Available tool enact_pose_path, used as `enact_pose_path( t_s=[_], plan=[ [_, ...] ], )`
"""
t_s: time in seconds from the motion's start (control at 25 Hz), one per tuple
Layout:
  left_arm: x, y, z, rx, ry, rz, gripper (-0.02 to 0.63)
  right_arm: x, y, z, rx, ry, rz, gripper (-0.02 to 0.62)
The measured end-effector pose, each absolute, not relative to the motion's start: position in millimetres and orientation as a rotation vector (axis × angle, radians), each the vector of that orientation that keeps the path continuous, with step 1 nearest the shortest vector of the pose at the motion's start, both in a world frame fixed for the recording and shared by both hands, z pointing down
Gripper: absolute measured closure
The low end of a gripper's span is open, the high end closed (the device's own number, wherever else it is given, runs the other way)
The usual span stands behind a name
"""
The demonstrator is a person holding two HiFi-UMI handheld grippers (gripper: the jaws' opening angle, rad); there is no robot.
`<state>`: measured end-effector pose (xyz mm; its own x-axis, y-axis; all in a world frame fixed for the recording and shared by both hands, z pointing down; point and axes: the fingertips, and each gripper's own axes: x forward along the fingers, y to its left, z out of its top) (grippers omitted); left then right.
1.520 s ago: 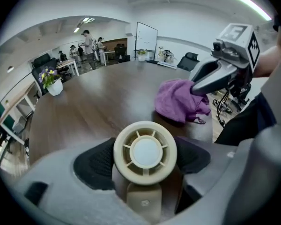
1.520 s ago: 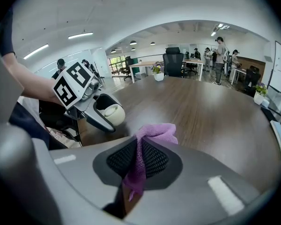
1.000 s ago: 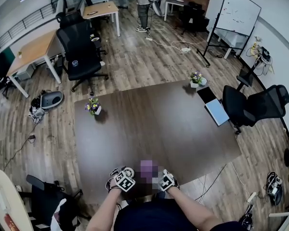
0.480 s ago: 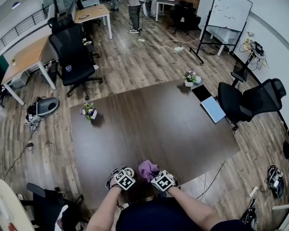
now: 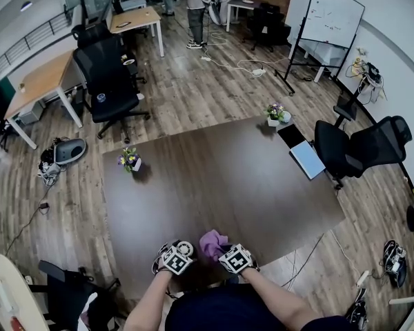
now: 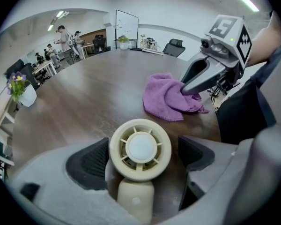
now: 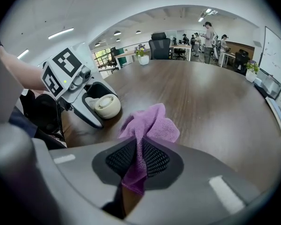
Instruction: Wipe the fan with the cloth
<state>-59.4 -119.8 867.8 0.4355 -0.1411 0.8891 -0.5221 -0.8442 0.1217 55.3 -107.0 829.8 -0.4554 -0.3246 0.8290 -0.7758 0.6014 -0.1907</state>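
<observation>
Fan (image 6: pixel 140 149): small, cream, with a round head. It is sitting on the dark brown table (image 5: pixel 228 178) close to the near edge, at about 6 o'clock in the head view, with its grille facing back toward the left gripper's camera.

Working left to right across the head view:

- A small flower pot (image 5: pixel 130 160) is standing on the table's left side, at about 10 o'clock from the fan and well apart from it.
- The left gripper (image 5: pixel 181 251) is pointing steeply down at the table edge. Its jaws are standing wide apart and have just been opening further. The fan's head is sitting between the pads. A clear gap is showing on the right-hand pad's side, so nothing is being squeezed.
- The purple cloth (image 5: pixel 212 241) is lying bunched on the table just beside the fan, at its 3 o'clock. In the left gripper view it is showing at about 1 o'clock from the fan, not touching it.
- The right gripper (image 7: pixel 138 158) is coming in from 5 o'clock of the cloth. Its pads are pinching a fold of cloth between them, and the rest is spilling forward onto the table. These jaws have just been easing open a little, though the fold is sitting tight between the pads.
- In the right gripper view the fan is showing at 10 o'clock, framed by the other gripper's fingers.
- A second flower pot (image 5: pixel 277 114) is standing at the far right corner, at about 1 o'clock from the cloth.
</observation>
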Motion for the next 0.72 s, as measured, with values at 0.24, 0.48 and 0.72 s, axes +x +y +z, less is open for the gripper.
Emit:
enact_pose_path(
  t_s=[0.24, 0.48, 0.72],
  plan=[
    [-65.2, -123.8, 840.3, 2.332, -0.698, 1.235, 0.141, 63.8, -108.2, 831.0, 0.892, -2.026, 0.74, 0.492],
    [-83.6, -128.6, 790.5, 2.315, -0.924, 0.986, 0.141, 74.5, -110.4, 819.9, 0.945, -2.04, 0.764, 0.454],
    [-94.9, -115.1, 756.8, 2.293, -1.049, 0.801, 0.154, 78.2, -111.8, 799.2, 0.983, -2.092, 0.755, 0.451]
  ],
)
